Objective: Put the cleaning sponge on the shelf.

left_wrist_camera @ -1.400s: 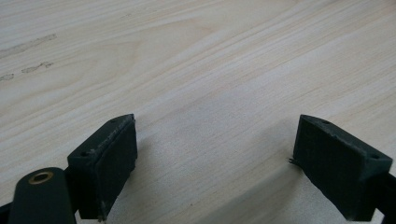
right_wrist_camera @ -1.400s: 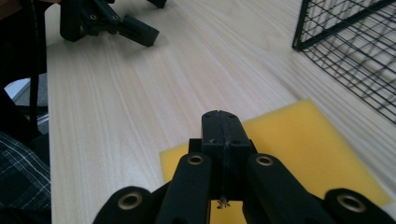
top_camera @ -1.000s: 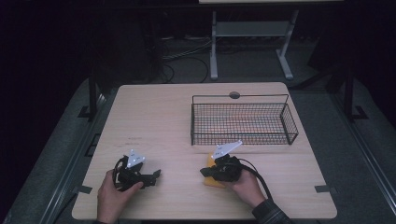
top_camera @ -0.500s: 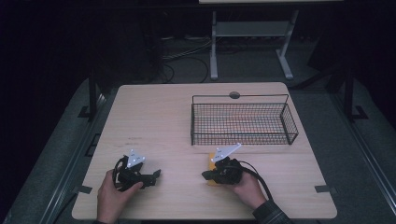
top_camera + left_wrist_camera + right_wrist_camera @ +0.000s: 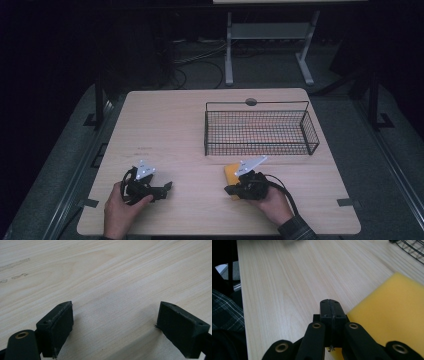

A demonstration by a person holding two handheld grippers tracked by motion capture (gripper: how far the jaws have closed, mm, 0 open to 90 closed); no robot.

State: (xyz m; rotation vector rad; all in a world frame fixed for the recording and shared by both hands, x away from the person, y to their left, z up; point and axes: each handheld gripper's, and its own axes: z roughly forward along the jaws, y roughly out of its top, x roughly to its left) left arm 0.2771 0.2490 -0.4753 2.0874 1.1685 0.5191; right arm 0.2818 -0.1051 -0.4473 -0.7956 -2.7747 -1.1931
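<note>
A yellow sponge (image 5: 230,173) lies flat on the wooden table (image 5: 170,125), just in front of the wire basket. My right gripper (image 5: 228,190) rests low over the sponge's near part, pointing left. In the right gripper view its jaws (image 5: 329,305) are pressed together with nothing between them, and the sponge (image 5: 387,315) lies beside and under them to the right. My left gripper (image 5: 168,187) sits at the front left of the table, pointing right. Its jaws (image 5: 115,320) stand wide apart over bare wood.
A black wire basket (image 5: 260,131) stands at the back right of the table and holds nothing I can see. A round grommet (image 5: 251,102) sits at the far edge. Beyond the table are a metal stand and cables on the dark floor.
My right hand has shifted slightly to the right, and more of the yellow sponge shows at the gripper's far left side. The left hand has kept still.
</note>
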